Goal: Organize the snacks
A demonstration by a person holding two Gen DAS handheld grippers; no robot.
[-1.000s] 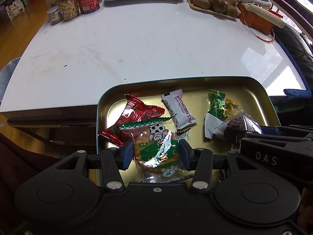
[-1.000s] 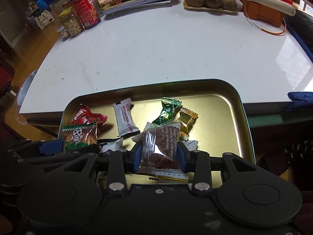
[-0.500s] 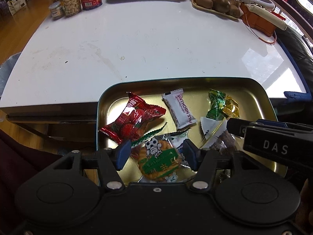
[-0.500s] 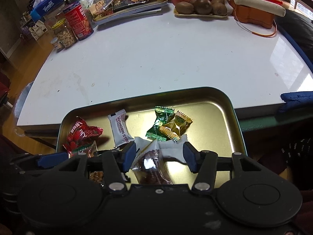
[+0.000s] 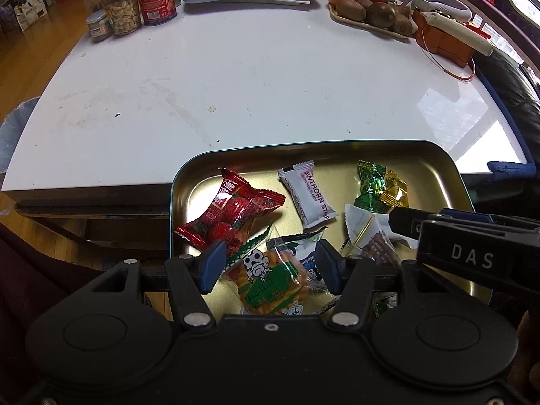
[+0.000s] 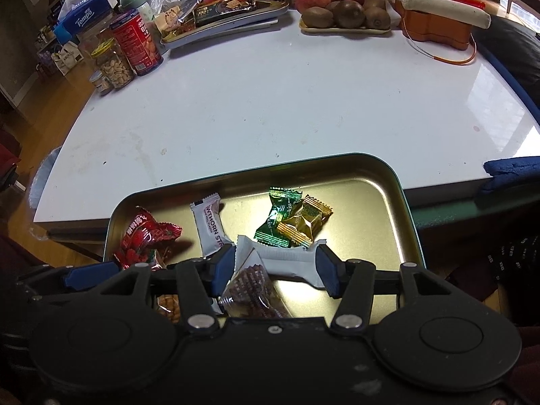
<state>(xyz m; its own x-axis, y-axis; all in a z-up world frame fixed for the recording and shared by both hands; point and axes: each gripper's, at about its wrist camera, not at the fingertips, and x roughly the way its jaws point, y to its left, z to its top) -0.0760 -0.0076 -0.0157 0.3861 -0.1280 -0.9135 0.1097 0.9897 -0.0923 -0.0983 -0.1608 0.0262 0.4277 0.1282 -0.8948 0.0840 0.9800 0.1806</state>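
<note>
Both grippers hang spread wide over the near edge of the gold tin point(image 5: 449, 168), gripping nothing: the left gripper point(image 5: 268, 266) straddles a biscuit pack point(image 5: 270, 285), the right gripper point(image 6: 275, 268) a brown snack point(image 6: 251, 287) lying loose in the tin

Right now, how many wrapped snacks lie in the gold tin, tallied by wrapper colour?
Red: 1
White: 2
Dark green: 1
Gold: 1
Clear with green print: 1
Clear with brown filling: 1
Total: 7
</note>
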